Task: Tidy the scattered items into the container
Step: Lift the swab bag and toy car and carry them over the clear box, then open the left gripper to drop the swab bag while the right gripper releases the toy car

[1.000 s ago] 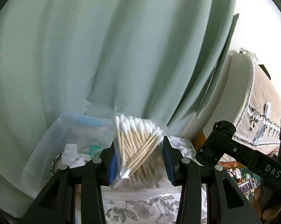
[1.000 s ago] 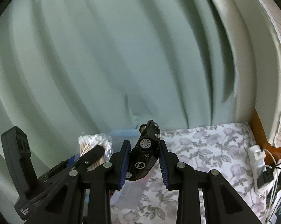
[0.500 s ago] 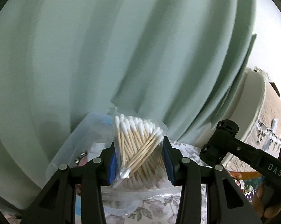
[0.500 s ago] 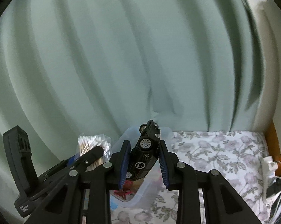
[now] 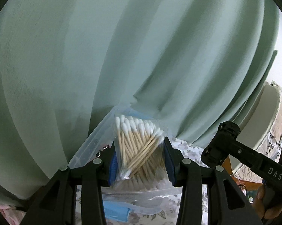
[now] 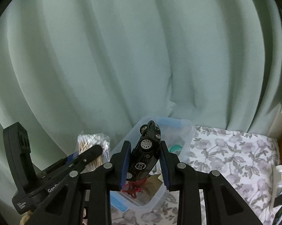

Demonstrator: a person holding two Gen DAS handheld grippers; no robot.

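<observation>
My left gripper (image 5: 139, 161) pinches a bag of cotton swabs (image 5: 139, 146) mid-bundle; light, crinkly, slippery film | my right gripper (image 6: 144, 164) clamps a toy car (image 6: 145, 151) by roof and underside; rigid, may roll | both held above the clear container (image 6: 186, 140) | floral cloth (image 6: 225, 155) beneath.

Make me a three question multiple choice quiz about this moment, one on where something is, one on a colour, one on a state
1. Where is the clear container?
A. on the floral cloth
B. on a bare wooden shelf
C. hanging on the curtain

2. What colour is the toy car?
A. red
B. black
C. yellow

3. How is the bag of cotton swabs?
A. lying in the container
B. clamped in the left gripper
C. spilled on the cloth

Answers: 1 A, floral fabric surrounds its base. 2 B, black body in the right gripper. 3 B, blue pads press both sides.
</observation>
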